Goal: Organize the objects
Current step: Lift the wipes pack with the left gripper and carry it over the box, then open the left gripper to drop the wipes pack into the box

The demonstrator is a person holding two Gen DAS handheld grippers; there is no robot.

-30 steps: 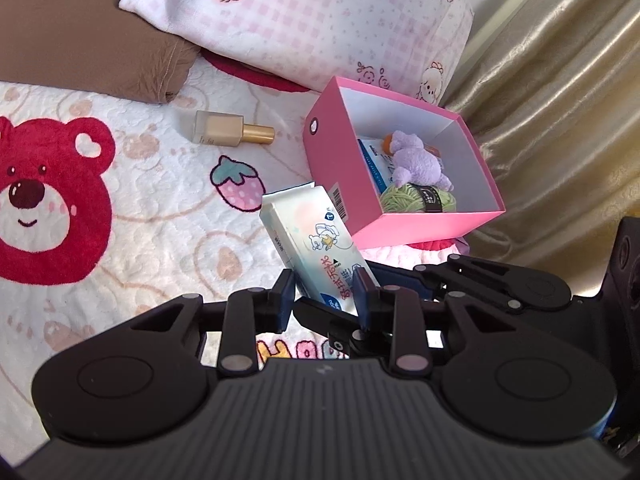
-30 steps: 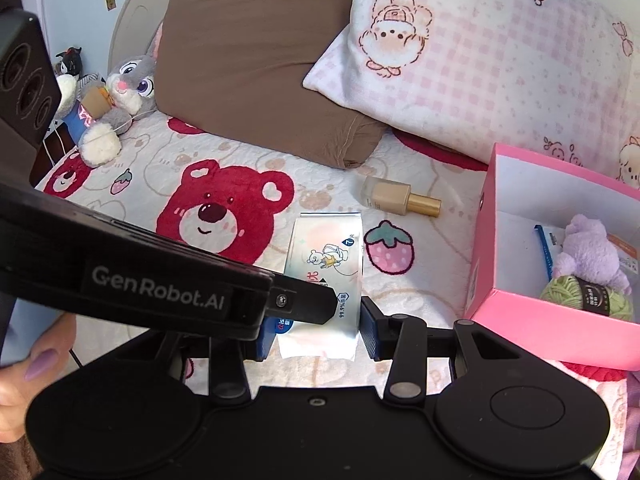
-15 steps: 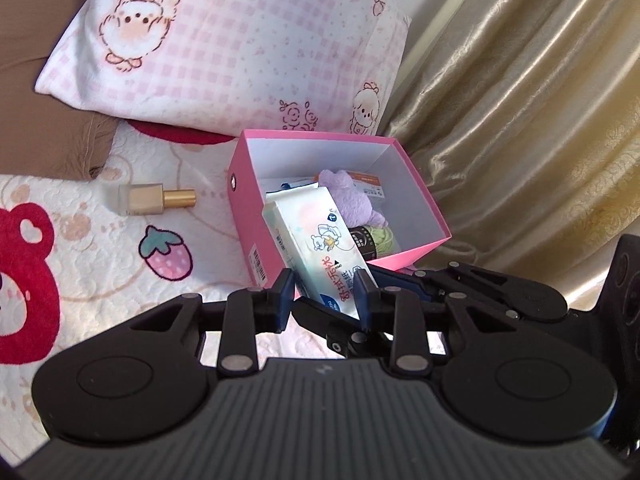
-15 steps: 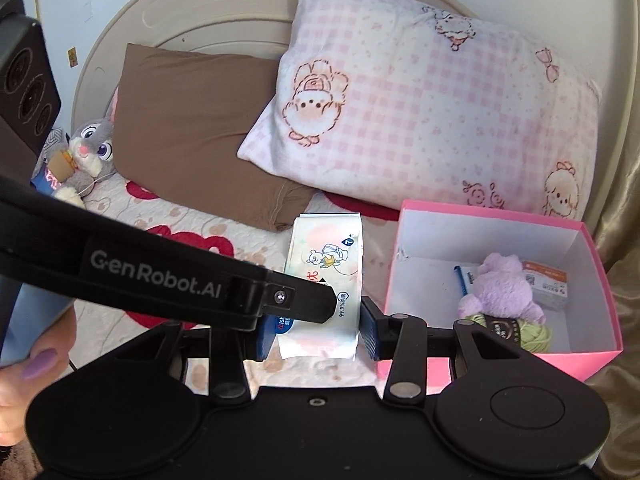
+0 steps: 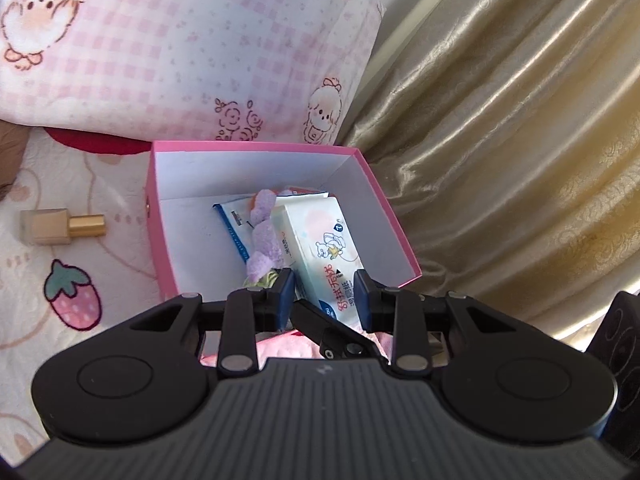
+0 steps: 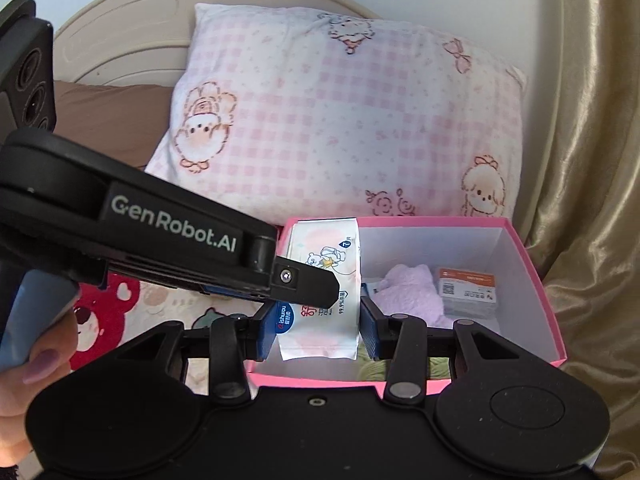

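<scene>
Pink box [image 6: 532,280] on the bed, my left hand-held gripper [image 5: 322,300] and right hand-held gripper [image 6: 318,330] both clamped on the wipes pack [image 6: 326,280], held over the box's interior beside a purple plush [image 6: 408,292].

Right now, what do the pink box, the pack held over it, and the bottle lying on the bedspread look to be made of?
Pink box: likely cardboard, matte pink outside, white inside; thin, straight, sharply folded walls.
Wipes pack: soft plastic film, slightly glossy; a crimped end seal and printed wrapper.
Bottle: probably frosted glass or plastic, beige and square-bodied; its cap looks like shiny gold metal or metallised plastic.
</scene>
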